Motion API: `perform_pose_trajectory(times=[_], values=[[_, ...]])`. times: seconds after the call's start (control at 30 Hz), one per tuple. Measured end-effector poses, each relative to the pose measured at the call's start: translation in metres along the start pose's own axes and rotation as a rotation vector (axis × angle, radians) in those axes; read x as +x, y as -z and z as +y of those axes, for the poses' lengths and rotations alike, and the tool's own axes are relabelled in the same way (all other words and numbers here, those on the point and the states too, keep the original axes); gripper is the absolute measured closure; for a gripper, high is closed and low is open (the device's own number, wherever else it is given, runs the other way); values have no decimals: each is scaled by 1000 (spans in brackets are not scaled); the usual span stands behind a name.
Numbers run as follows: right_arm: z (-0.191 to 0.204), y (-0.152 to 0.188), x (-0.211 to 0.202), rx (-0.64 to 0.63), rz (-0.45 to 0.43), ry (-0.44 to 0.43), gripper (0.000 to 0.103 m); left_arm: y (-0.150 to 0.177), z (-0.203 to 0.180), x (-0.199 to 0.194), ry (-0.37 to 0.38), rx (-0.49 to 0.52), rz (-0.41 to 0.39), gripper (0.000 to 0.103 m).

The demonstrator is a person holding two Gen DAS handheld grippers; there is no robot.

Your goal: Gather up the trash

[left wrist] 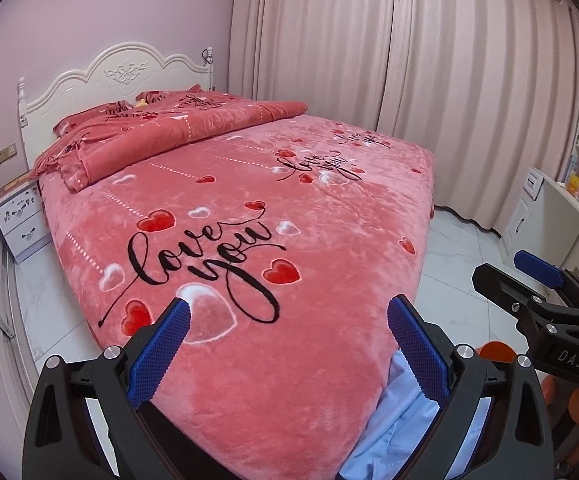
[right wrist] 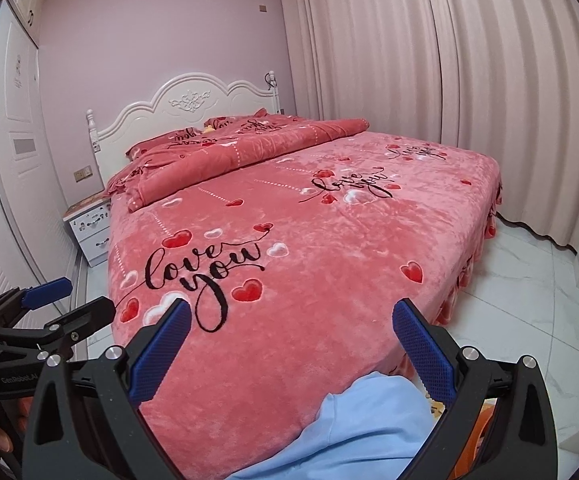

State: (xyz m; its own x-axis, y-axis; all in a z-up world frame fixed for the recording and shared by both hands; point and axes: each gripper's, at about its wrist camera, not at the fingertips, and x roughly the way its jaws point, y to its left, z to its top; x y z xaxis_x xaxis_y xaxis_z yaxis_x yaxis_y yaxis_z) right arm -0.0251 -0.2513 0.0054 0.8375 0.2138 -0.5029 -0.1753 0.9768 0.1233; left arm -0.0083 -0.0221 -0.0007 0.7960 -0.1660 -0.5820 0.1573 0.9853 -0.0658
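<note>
Facing a large bed (left wrist: 249, 208) from its near foot end, both grippers hover side by side above the mattress edge. The left gripper (left wrist: 288, 322) has its blue-padded jaws spread wide with nothing between them. The right gripper (right wrist: 292, 322) is equally wide and empty; it also appears at the right edge of the left wrist view.

The bed is covered with a pink plush blanket (right wrist: 309, 240) printed with red and white hearts and the words "love you" in black script. At the far end, a folded quilt (right wrist: 249, 148) of matching fabric lies across the bed, in front of a white carved headboard (right wrist: 193, 104).

A white nightstand (left wrist: 19, 220) stands to the far left of the bed. Pale pink curtains (left wrist: 409, 80) cover the wall on the right. A light blue cloth (right wrist: 369, 424) sits at the near edge, just below the grippers.

No trash can be made out in either view, so where it is cannot be told.
</note>
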Motion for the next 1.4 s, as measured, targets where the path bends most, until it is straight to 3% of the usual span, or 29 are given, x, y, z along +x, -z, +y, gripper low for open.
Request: perform_pose_trajectory(times=[1.4], values=[[6, 11, 19, 12, 59, -53, 4, 7, 2, 10, -11, -2, 46, 6]])
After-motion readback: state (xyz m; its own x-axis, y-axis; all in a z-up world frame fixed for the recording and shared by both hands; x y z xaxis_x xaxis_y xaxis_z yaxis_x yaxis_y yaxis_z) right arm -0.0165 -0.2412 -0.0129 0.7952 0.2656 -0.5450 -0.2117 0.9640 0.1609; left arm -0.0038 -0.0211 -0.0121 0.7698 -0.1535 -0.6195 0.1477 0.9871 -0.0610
